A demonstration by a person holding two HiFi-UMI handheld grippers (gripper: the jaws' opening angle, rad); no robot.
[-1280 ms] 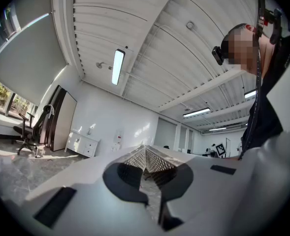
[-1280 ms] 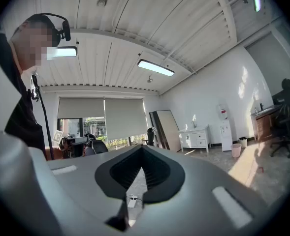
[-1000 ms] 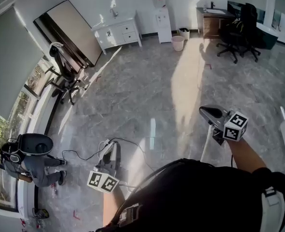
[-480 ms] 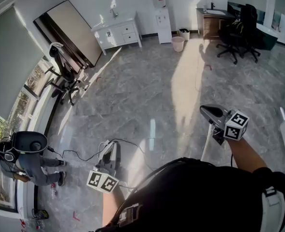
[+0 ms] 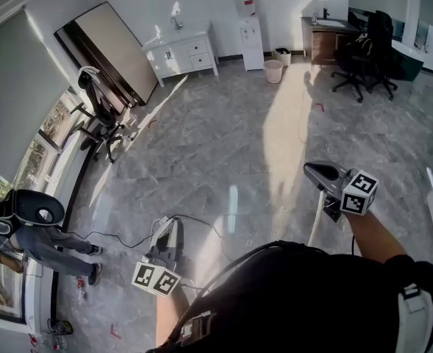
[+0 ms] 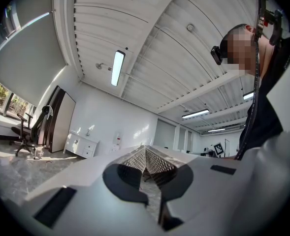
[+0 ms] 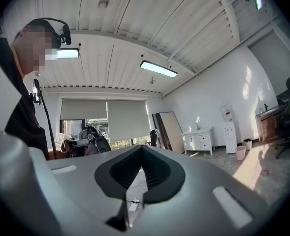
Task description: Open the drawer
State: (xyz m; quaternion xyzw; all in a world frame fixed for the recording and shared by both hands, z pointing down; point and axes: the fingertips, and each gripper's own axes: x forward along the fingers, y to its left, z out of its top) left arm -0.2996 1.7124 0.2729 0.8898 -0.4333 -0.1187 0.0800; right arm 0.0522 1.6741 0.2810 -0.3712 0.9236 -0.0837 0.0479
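The white drawer cabinet (image 5: 181, 52) stands against the far wall, across the room from both grippers. It also shows small in the left gripper view as the cabinet (image 6: 82, 145) and in the right gripper view as the cabinet (image 7: 198, 140). My left gripper (image 5: 166, 232) is held low in front of the person, its jaws shut with nothing between them. My right gripper (image 5: 313, 170) is held out at the right, pointing level, its jaw tips meeting and empty. Both are far from the drawers.
A big dark board (image 5: 106, 48) leans on the wall left of the cabinet. A water dispenser (image 5: 250, 28), a pink bin (image 5: 273, 70), a desk (image 5: 325, 37) and black office chairs (image 5: 367, 50) line the back. A cable and power strip (image 5: 161, 230) lie on the floor. Another person (image 5: 25, 230) stands at the left window.
Both grippers have stayed where they were. The other person at the left window has moved further left and down in the head view. The head view has shifted slightly.
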